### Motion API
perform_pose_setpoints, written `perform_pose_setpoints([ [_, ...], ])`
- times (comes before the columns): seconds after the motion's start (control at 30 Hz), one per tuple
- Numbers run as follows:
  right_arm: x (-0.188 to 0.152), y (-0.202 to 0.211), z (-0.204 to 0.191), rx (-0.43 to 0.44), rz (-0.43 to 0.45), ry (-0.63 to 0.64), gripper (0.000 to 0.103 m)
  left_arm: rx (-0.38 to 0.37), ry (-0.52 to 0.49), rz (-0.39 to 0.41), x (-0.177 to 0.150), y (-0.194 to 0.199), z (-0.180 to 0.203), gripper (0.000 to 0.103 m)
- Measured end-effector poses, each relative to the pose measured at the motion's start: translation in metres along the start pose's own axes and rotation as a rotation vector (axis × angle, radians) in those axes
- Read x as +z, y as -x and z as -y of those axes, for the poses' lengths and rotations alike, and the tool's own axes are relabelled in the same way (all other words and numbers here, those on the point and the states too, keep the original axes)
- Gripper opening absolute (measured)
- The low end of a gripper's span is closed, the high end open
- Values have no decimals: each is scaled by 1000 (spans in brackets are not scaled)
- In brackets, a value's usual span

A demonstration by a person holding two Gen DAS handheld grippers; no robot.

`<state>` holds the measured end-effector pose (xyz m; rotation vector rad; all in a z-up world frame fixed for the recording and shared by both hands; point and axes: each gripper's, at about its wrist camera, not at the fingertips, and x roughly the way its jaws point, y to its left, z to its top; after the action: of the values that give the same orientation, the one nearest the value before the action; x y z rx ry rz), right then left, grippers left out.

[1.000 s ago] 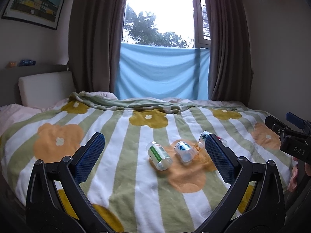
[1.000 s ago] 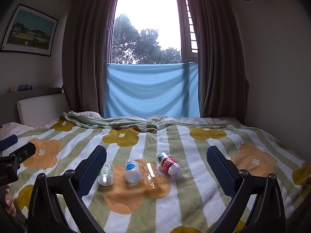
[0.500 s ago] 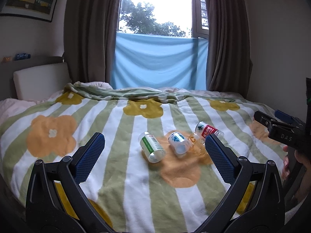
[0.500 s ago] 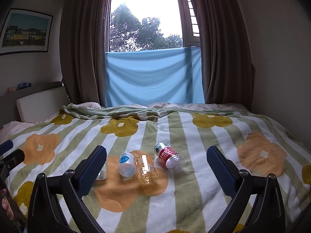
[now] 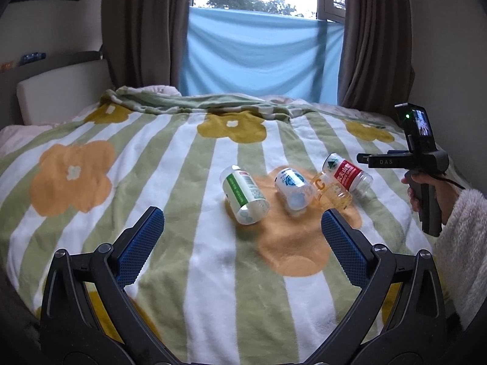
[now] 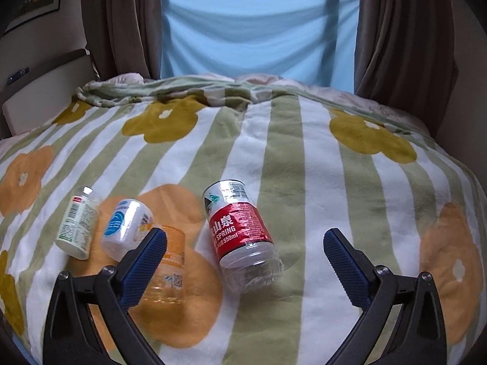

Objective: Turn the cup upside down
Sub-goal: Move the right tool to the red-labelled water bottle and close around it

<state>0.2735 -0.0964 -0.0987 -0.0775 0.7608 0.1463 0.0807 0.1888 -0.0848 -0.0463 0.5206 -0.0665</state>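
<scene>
Several cut-off plastic bottle cups lie on their sides in a row on the flowered blanket (image 6: 304,152). From left to right they are a green-label cup (image 5: 245,196), a blue-label cup (image 5: 293,187), a clear orange cup (image 5: 331,190) and a red-label cup (image 5: 347,173). My left gripper (image 5: 242,217) hovers open just short of the green-label cup. My right gripper (image 6: 245,237) is open, low over the blanket, and the red-label cup (image 6: 240,237) lies between its fingers' line of sight. Its left finger partly hides the orange cup (image 6: 172,261). Further left are the blue-label cup (image 6: 127,228) and the green-label cup (image 6: 77,225).
A hand (image 5: 415,182) in a white fleece sleeve (image 5: 462,243) holds the right tool at the bed's right side. A padded headboard (image 5: 61,91) stands at the left. Brown curtains (image 5: 137,30) and a blue cloth (image 5: 258,57) close the far end. A rumpled blanket fold (image 6: 182,88) lies beyond the cups.
Both grippers have moved forward and down toward the cups, which now look much larger. The right gripper has closed in on the red-label cup. The cups have not moved.
</scene>
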Motion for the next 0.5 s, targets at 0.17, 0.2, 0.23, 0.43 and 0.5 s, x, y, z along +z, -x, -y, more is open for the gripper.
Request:
perform_pose_setpoints([
  [0.17, 5, -54, -3, 28, -123, 48, 103, 23, -17, -46, -3, -22, 2, 103],
  [0.2, 4, -62, -4, 30, -140, 54, 102, 23, -17, -58, -4, -27, 2, 103],
  [0.23, 3, -68, -5, 30, -152, 58, 102, 22, -15, -70, -5, -32, 2, 103],
  [0.43, 1, -90, -9, 35, -191, 89, 79, 10, -11, -130, -10, -54, -2, 103],
  [0.5, 3, -92, -7, 45, -200, 62, 65, 10, -14, -138, -13, -56, -1, 103],
])
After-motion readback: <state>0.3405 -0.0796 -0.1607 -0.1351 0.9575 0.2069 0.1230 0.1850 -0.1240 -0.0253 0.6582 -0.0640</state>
